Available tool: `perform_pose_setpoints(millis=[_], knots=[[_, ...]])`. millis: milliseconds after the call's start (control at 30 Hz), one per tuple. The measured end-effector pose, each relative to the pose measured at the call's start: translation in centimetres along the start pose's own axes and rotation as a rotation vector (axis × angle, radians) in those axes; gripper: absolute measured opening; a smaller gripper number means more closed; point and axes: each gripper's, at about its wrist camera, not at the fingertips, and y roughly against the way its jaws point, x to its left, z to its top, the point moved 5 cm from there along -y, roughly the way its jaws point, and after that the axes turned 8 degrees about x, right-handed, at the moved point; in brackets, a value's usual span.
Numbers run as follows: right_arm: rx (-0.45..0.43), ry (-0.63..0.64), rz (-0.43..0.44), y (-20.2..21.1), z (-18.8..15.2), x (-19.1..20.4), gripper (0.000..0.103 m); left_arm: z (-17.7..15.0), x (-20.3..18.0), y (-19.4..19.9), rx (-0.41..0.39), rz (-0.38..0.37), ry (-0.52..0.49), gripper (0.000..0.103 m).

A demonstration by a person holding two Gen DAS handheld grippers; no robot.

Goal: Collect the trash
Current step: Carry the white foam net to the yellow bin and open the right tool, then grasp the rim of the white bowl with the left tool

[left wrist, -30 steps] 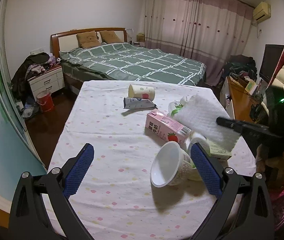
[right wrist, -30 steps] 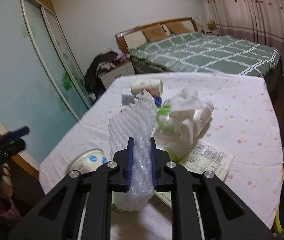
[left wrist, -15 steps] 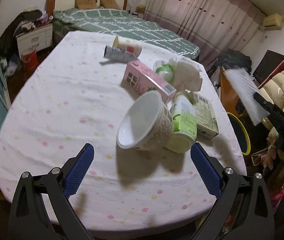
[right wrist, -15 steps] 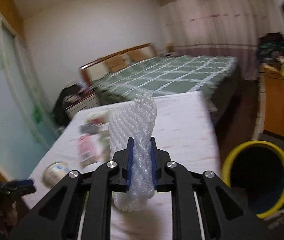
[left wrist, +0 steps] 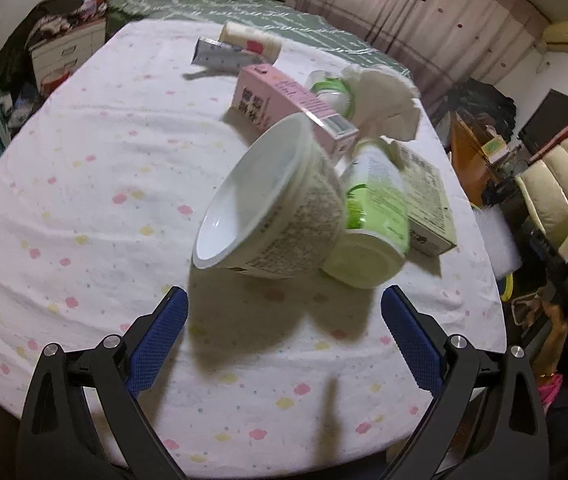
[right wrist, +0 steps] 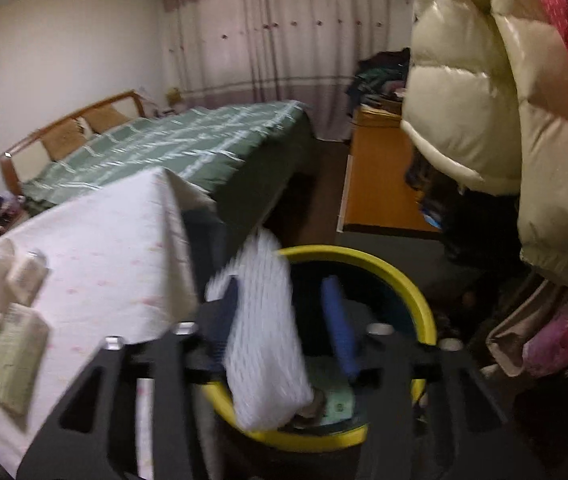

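A white foam net (right wrist: 263,320) hangs over the yellow bin (right wrist: 404,280) between the jaws of my right gripper (right wrist: 279,292). Those jaws are opening; the net leans on the left finger and the right pad (right wrist: 336,320) stands clear of it. My left gripper (left wrist: 284,320) is open just above the table, a short way in front of a tipped white bowl (left wrist: 267,216). Beside the bowl lie a green bottle (left wrist: 368,220), a pink carton (left wrist: 284,100), a flat box (left wrist: 428,196), crumpled tissue (left wrist: 380,100), a paper cup (left wrist: 249,42) and a wrapper (left wrist: 219,54).
The table (left wrist: 83,168) has a white dotted cloth; its corner (right wrist: 163,184) is just left of the bin. A cream puffy jacket (right wrist: 476,100) hangs to the right, with a wooden desk (right wrist: 376,184) behind the bin and a green bed (right wrist: 187,148) beyond.
My right gripper swung from above the table to over the yellow bin, and its jaws parted from the foam net. My left gripper sank and tilted down towards the white bowl.
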Motion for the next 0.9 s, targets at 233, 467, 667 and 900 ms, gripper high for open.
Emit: perform_pose_setpoints(millis=[233,467,667,900], knots=[[0.007,0.016,0.016,-0.1,-0.9,0.7,0.052,1.0,1.6,-0.9,-0.005,0.02,0.055,0.096],[0.005,0.039,0.034,0.6,-1.0,2.3,0.052,2.9,3.1,-1.4,-0.05,0.11,0.049,0.089],[0.01,0.053,0.042,0.6,-1.1,2.8,0.052,4.2,2.6,-1.2,-0.087,0.196,-0.046,0.088],[0.015,0.049,0.049,0.6,-1.2,2.9,0.052,4.9,1.1,-0.6,-0.081,0.179,-0.158,0.088]])
